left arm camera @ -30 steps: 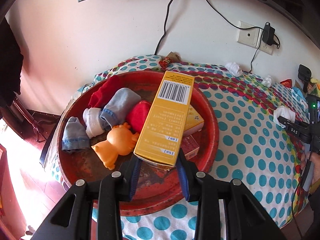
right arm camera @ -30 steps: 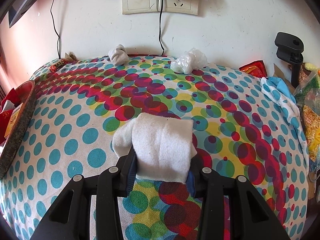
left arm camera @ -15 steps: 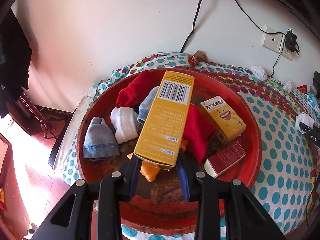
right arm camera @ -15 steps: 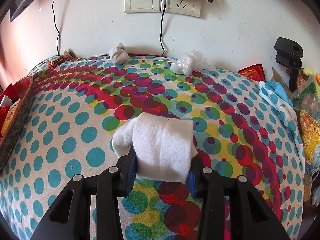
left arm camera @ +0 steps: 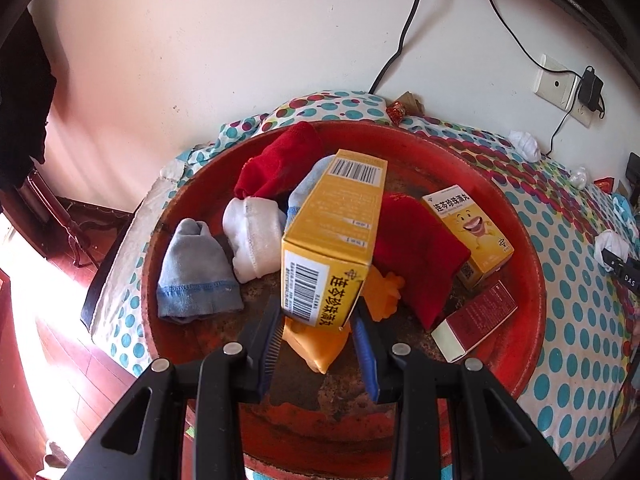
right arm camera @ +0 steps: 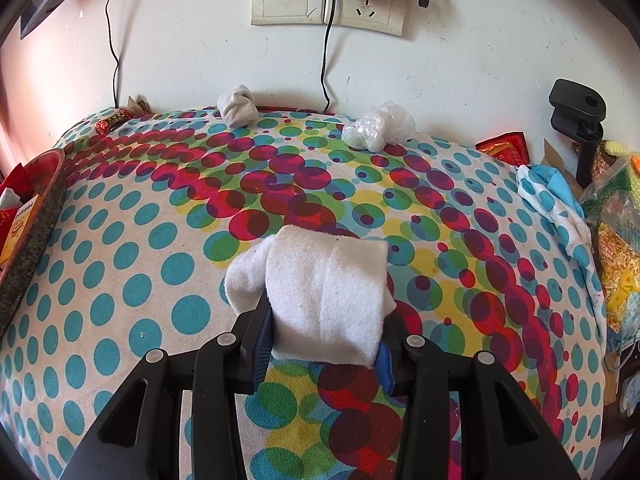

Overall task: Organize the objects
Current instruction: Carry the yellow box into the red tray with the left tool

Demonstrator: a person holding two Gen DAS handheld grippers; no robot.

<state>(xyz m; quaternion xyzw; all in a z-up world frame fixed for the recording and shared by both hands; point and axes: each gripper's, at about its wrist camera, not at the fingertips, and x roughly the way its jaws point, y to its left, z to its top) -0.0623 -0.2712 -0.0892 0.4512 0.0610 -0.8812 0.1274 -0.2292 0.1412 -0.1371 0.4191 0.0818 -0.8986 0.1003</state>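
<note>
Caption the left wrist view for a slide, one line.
Left gripper holds a tall yellow box over a red tray of rolled socks and small boxes.

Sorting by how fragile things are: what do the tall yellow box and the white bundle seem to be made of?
Yellow box: thin printed cardboard, by its creased edges, folded flaps and slight sheen. White bundle: soft knitted cloth, probably a rolled sock; matte, fuzzy, ribbed surface that bulges where it is pinched.

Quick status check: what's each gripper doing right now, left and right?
Left gripper: closed on the tall yellow box, held over the red tray.
Right gripper: closed on the folded white sock, above the dotted cloth.
</note>
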